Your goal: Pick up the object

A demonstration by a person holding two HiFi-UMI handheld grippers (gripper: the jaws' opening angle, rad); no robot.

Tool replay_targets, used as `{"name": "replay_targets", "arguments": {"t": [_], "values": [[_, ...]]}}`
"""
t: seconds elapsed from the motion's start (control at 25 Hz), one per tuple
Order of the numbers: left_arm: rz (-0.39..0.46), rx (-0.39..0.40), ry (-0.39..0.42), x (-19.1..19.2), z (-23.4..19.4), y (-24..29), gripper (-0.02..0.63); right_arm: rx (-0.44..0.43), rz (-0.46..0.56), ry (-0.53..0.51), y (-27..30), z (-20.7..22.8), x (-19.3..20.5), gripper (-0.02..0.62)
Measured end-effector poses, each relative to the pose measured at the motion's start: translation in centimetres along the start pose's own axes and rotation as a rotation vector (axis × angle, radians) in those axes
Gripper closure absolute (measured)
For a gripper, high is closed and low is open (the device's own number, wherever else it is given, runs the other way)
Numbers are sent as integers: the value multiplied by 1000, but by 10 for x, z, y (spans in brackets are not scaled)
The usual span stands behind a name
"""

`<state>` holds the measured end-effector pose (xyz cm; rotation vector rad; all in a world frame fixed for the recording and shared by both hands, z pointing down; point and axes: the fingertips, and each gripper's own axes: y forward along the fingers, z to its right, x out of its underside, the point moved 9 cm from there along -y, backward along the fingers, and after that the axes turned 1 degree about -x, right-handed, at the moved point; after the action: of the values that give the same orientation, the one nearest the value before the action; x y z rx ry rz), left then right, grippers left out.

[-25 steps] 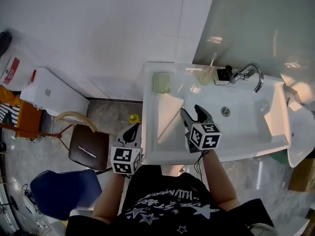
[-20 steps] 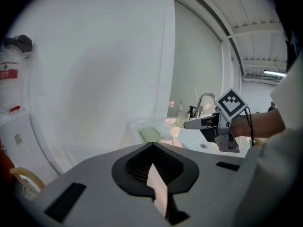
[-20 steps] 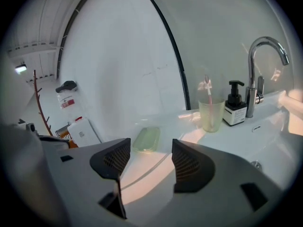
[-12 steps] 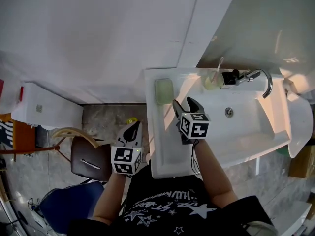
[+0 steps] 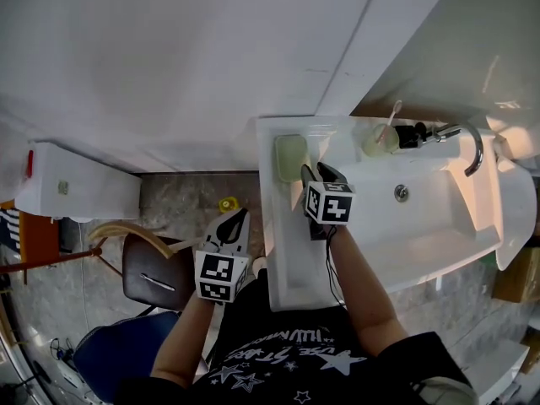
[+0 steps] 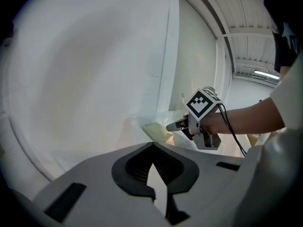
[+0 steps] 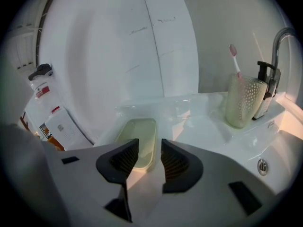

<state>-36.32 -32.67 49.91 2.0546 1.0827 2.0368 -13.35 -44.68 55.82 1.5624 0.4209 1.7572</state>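
A pale green soap dish (image 5: 289, 157) lies on the white sink's left ledge (image 5: 283, 260), near the wall. My right gripper (image 5: 315, 170) hovers at the dish's near right corner. In the right gripper view the dish (image 7: 137, 138) lies just beyond the jaws, and its right rim shows in the gap. The right gripper (image 7: 150, 142) is closing, with both pads clear of the rim. My left gripper (image 5: 234, 219) hangs off the sink's left side over the floor, its jaws together and empty. The left gripper view shows the dish (image 6: 156, 129) beside the right gripper (image 6: 173, 126).
A perforated cup with a toothbrush (image 7: 244, 103) stands at the back of the sink, next to a black pump (image 7: 266, 79) and the faucet (image 5: 460, 133). A brown chair (image 5: 152, 272) and a white box (image 5: 67, 188) stand on the floor at the left.
My right gripper has moved left and farther back along the sink ledge to the green dish, and its jaws have narrowed. The left gripper has barely shifted.
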Motion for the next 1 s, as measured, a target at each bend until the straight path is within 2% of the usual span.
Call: {"name": "replay_targets", "arguments": {"t": [0.2, 0.44, 0.84, 1.0], "values": [[-9, 3, -5, 6, -6, 0, 591, 12, -38, 26, 11, 0, 3, 474], [-25, 2, -10, 15, -8, -4, 591, 53, -81, 46, 20, -1, 6, 495], [-20, 0, -21, 15, -10, -5, 591, 118, -78, 68, 21, -3, 6, 533], [-21, -1, -18, 14, -7, -7, 589, 112, -77, 76, 20, -1, 5, 557]]}}
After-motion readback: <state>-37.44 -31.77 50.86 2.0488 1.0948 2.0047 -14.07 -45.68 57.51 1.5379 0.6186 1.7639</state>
